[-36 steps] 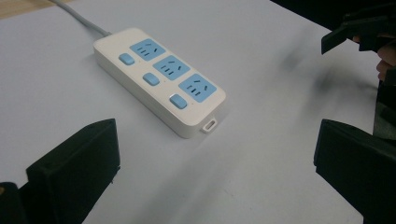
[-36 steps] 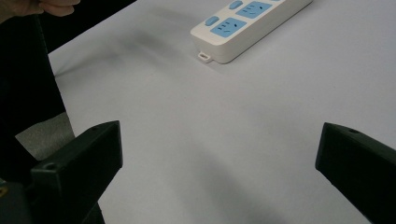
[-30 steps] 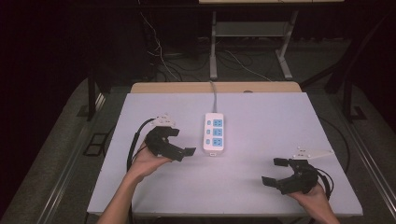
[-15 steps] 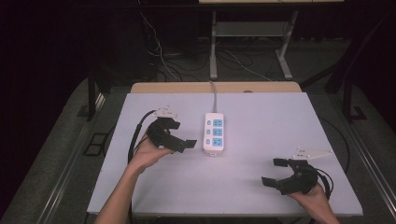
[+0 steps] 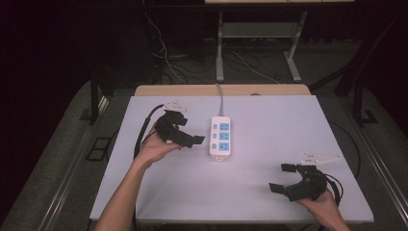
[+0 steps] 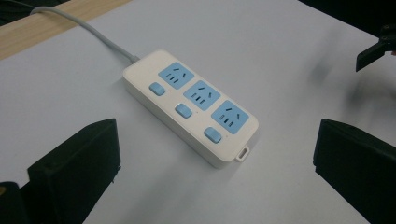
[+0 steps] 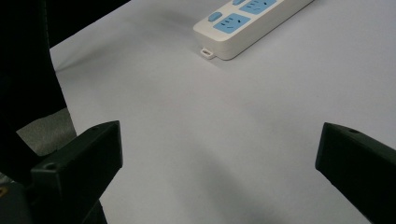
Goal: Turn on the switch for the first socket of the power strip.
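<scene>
The left gripper [image 5: 190, 139] hangs left of centre in the high view, jaws wide apart, holding nothing; the power strip [image 5: 221, 137] lies just right of it.

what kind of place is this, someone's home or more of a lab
Most likely a lab or test room, not a home: a bare white table holding just a power strip, loose cables on the dark floor behind, and metal stand legs.
</scene>
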{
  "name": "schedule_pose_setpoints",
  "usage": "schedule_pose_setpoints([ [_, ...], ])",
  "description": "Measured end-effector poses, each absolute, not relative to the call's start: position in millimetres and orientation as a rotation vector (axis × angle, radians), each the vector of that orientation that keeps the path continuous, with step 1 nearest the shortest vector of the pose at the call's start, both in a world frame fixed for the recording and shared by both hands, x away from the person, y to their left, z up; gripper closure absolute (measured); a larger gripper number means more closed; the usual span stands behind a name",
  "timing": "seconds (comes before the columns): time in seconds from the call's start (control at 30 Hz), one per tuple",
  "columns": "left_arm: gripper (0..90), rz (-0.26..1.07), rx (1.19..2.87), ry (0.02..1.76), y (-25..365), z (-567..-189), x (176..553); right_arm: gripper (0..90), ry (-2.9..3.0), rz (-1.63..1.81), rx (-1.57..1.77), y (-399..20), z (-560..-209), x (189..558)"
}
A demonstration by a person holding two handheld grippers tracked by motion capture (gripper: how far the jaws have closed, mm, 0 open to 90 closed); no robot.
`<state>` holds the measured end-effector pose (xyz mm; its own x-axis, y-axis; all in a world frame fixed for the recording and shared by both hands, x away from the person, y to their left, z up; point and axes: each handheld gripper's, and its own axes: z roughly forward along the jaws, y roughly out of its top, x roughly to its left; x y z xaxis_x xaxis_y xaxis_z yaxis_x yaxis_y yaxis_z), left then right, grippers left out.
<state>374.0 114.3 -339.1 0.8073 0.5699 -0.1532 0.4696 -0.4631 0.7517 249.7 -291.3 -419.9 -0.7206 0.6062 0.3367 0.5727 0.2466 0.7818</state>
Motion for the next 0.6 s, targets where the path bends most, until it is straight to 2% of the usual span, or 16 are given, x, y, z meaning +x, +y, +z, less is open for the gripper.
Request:
schedule_pose_setpoints([
  [0.6, 0.0, 0.151, 2.204, 0.742, 94.6, -339.7, 399.5, 0.2, 2.456, 1.507, 1.157, -291.4, -421.0, 250.2],
])
